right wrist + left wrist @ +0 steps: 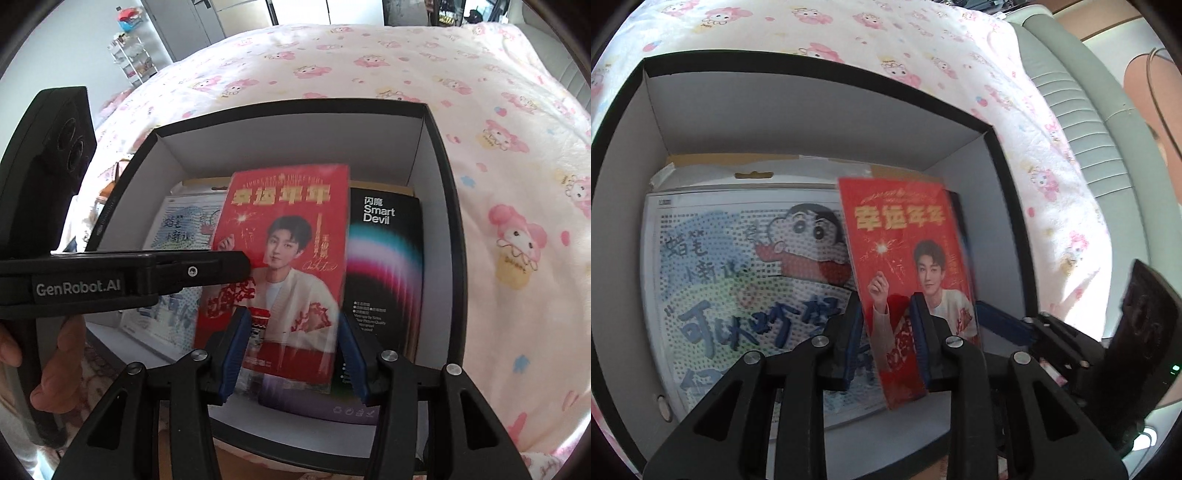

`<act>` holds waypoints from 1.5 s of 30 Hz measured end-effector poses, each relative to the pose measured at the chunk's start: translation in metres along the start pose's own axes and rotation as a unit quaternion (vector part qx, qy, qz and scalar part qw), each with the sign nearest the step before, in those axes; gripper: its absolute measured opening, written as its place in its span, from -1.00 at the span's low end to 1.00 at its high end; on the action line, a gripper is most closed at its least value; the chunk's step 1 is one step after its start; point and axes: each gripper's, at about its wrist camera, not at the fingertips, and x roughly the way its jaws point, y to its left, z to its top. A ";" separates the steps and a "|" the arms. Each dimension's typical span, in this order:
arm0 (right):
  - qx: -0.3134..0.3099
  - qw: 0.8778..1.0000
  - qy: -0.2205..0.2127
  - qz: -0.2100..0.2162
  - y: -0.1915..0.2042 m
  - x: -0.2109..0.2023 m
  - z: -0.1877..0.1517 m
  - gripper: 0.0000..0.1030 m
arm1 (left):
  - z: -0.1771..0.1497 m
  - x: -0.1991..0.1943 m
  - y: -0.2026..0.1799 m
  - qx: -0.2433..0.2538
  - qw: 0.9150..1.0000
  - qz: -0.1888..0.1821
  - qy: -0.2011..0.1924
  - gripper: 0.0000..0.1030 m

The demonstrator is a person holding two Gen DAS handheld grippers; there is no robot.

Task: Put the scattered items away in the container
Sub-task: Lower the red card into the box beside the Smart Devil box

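Observation:
A black box with white inner walls [820, 122] [295, 147] sits on a pink cartoon-print blanket. In it lie a cartoon bead-art pack [738, 273] [181, 229] on the left and a black "Smart Devil" box [384, 258] on the right. A red packet with a man's portrait [905, 258] [288, 240] is held inside the box above them. My left gripper [886, 339] is shut on the packet's lower edge. My right gripper [291, 350] stands open around the packet's lower part, its pads apart from it. The left gripper body [110, 280] shows in the right wrist view.
The blanket [498, 184] covers a bed around the box. A grey padded headboard [1089, 110] runs along the right in the left wrist view. A white shelf rack [129, 59] and cabinets stand beyond the bed. A hand [55, 362] holds the left gripper.

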 end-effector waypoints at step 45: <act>-0.063 0.997 0.048 -0.012 0.035 0.047 0.017 -0.13 | -0.017 -0.026 0.021 -0.034 0.999 0.034 0.001 -0.56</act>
